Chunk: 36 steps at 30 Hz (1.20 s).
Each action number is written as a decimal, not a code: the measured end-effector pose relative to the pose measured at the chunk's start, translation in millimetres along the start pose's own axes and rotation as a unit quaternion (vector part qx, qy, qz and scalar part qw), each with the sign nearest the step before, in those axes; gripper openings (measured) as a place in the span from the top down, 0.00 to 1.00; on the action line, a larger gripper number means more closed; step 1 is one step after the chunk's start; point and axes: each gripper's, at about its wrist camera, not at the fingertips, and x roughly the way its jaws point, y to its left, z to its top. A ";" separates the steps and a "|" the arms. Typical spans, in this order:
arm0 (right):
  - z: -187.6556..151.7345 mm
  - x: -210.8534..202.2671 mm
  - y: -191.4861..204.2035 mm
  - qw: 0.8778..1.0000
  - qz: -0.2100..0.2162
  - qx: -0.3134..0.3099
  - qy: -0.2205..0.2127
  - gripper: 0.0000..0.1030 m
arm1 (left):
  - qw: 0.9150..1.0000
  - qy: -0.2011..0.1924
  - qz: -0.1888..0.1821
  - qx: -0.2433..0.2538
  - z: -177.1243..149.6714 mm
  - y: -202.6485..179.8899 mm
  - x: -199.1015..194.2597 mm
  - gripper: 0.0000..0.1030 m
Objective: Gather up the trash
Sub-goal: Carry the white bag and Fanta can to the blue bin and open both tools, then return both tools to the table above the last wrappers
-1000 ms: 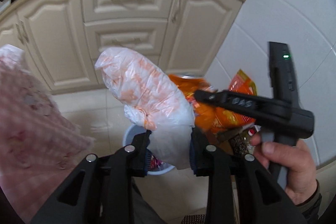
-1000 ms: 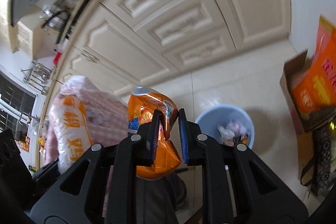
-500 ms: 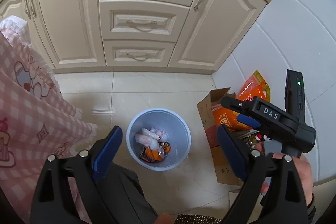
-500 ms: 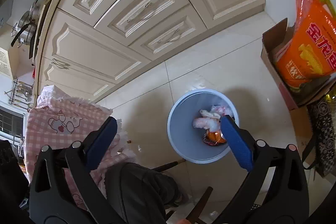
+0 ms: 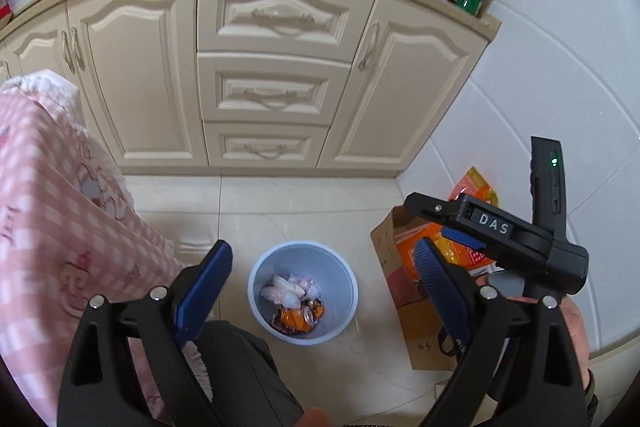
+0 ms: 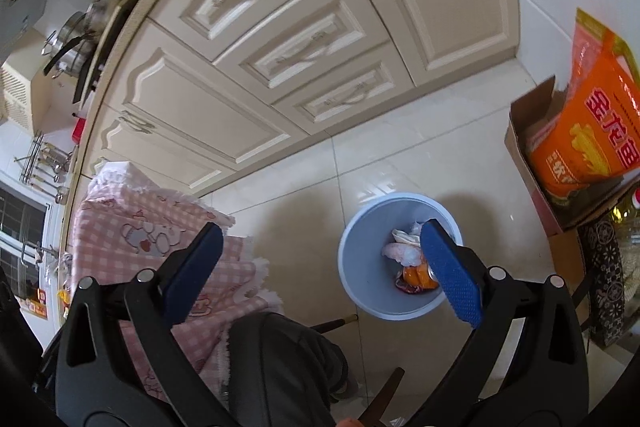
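A light blue bin (image 5: 256,269) (image 6: 358,269) stands on the tiled floor below both grippers. Inside it lie a white-and-pink plastic bag (image 5: 288,290) (image 6: 400,247) and an orange snack bag (image 5: 295,319) (image 6: 417,277). My left gripper (image 5: 323,247) hangs above the bin, open, with nothing between its blue pads. My right gripper (image 6: 321,229) is open and empty too, its right pad (image 6: 448,267) overlapping the bin's mouth. In the left wrist view the right gripper (image 5: 426,217) shows at the right, held by a hand (image 5: 576,327).
A cardboard box (image 5: 400,291) (image 6: 524,163) with an orange package stands right of the bin against the white wall. A pink checked tablecloth (image 5: 60,227) (image 6: 152,227) hangs at the left. Cream cabinets (image 5: 272,87) are behind. The person's dark trouser leg (image 5: 240,367) is below.
Both grippers opened. The plastic bag left the left one and the orange snack bag the right one; both now lie in the bin. Both grippers have risen slightly.
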 end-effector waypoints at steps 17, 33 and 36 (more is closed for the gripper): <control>-8.1 -60.8 151.0 0.990 0.080 -0.108 -0.052 0.06 | 0.993 -0.113 0.045 -0.006 11.5 40.0 -133.3 0.12; -82.3 -98.7 329.5 0.950 0.178 -0.249 -0.062 0.06 | 0.960 -0.202 0.183 -0.068 -18.9 145.2 -276.3 0.07; -101.7 -98.8 360.2 0.940 0.184 -0.281 -0.059 0.06 | 0.950 -0.213 0.211 -0.091 -30.3 168.8 -300.5 0.06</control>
